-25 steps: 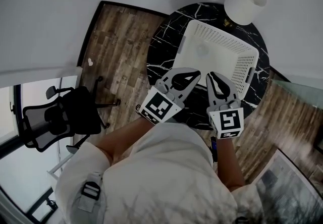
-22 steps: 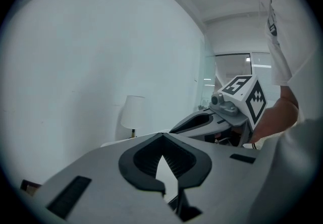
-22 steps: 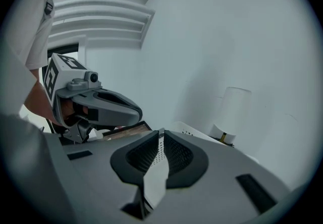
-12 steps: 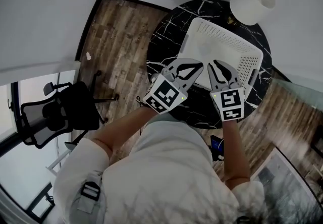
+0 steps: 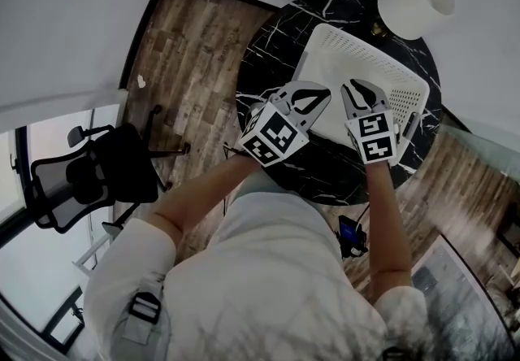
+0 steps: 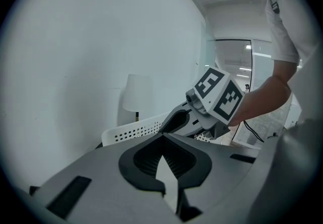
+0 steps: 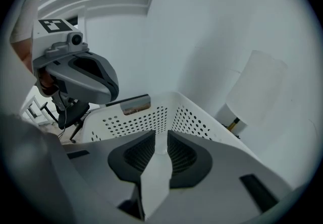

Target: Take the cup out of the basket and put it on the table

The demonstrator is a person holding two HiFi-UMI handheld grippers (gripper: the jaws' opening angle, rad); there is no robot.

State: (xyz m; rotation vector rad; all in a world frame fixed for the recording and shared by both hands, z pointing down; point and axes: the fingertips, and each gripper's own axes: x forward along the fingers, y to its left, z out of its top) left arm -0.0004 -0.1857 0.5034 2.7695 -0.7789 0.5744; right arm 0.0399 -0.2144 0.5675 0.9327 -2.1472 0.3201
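A white perforated basket stands on the round black marble table. No cup shows in any view; the basket's floor is partly covered by my grippers. My left gripper hangs over the basket's near left rim, its jaws shut with nothing in them. Beside it, my right gripper is over the near rim, also shut and empty. The left gripper view looks over its own jaws at the basket's wall and the right gripper. The right gripper view shows the basket's far corner and the left gripper.
A lamp with a white shade stands on the table just behind the basket, against the pale wall. A black office chair is on the wooden floor to the left. A glass panel lies to the right.
Both grippers have moved forward from the table's near edge to over the basket's near rim. Their jaws have stayed shut.
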